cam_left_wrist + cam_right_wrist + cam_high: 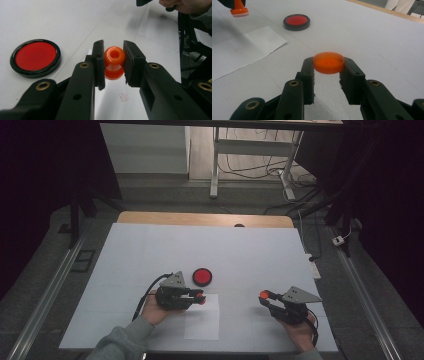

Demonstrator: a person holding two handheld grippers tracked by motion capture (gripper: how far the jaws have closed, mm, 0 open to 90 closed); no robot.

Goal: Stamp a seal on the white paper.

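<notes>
My left gripper (199, 297) is shut on an orange knob-shaped stamp (114, 62), pinched by its narrow waist just above a white paper sheet (202, 321). A faint red mark (123, 96) shows on the paper below it. My right gripper (265, 296) is shut on a round orange cap (328, 62), held level above the table to the right of the paper. A red ink pad in a black round case (202, 276) lies open on the table just beyond the left gripper. In the right gripper view the stamp (239, 10) shows at the top left.
The white table top (150, 250) stretches wide behind and between the two hands. Its wooden far edge (205, 218) and a desk frame with cables (250, 165) lie beyond. A metal rail (45, 295) runs along the left side.
</notes>
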